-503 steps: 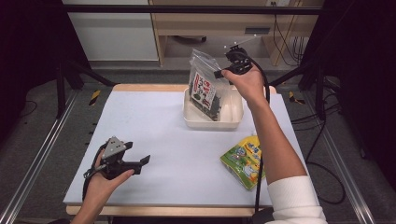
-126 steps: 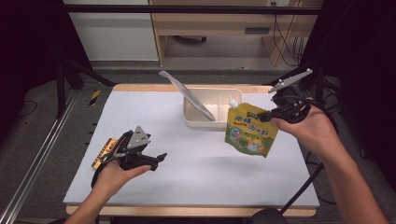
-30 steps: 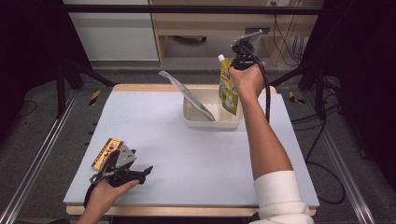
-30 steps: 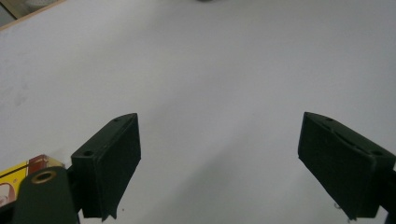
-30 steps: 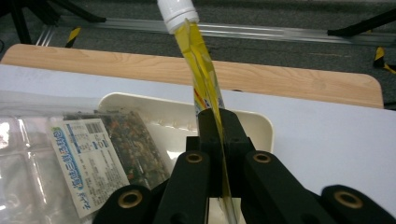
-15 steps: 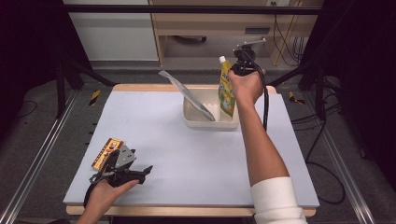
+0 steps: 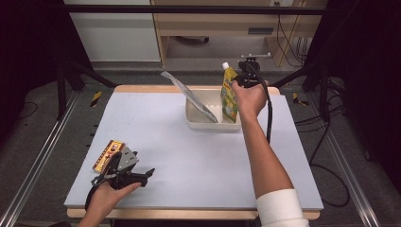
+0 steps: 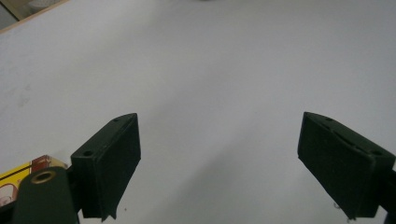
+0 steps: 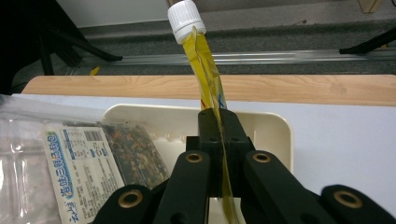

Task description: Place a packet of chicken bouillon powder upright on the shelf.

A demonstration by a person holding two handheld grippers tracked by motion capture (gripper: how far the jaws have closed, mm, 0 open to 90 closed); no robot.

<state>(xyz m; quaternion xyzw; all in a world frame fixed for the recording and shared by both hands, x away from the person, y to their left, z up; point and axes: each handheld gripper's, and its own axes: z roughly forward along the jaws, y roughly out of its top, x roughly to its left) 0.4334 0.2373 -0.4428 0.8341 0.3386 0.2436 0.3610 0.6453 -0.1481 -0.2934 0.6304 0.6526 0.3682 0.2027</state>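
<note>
A yellow spouted pouch (image 7: 229, 97) with a white cap stands upright at the right end of the cream tray (image 7: 208, 124), its lower part inside the tray. My right gripper (image 7: 238, 81) is shut on the pouch's edge. In the right gripper view the jaws (image 9: 218, 116) pinch the pouch (image 9: 208, 79) over the tray (image 9: 280, 133). A clear labelled bag (image 9: 79, 163) leans in the tray's left part (image 7: 189, 94). My left gripper (image 7: 144, 174) rests open near the table's front left, beside a yellow-brown box (image 7: 106, 153). Nothing sits between its jaws (image 8: 219, 158).
The white tabletop (image 7: 189, 156) has a wooden far edge (image 9: 289, 88). Metal rails and dark stands flank the table, and a black cable (image 7: 269, 118) trails from the right gripper along the forearm.
My right hand has lowered the yellow pouch a little, so its bottom now sits in the tray. The left gripper has stayed where it was.
</note>
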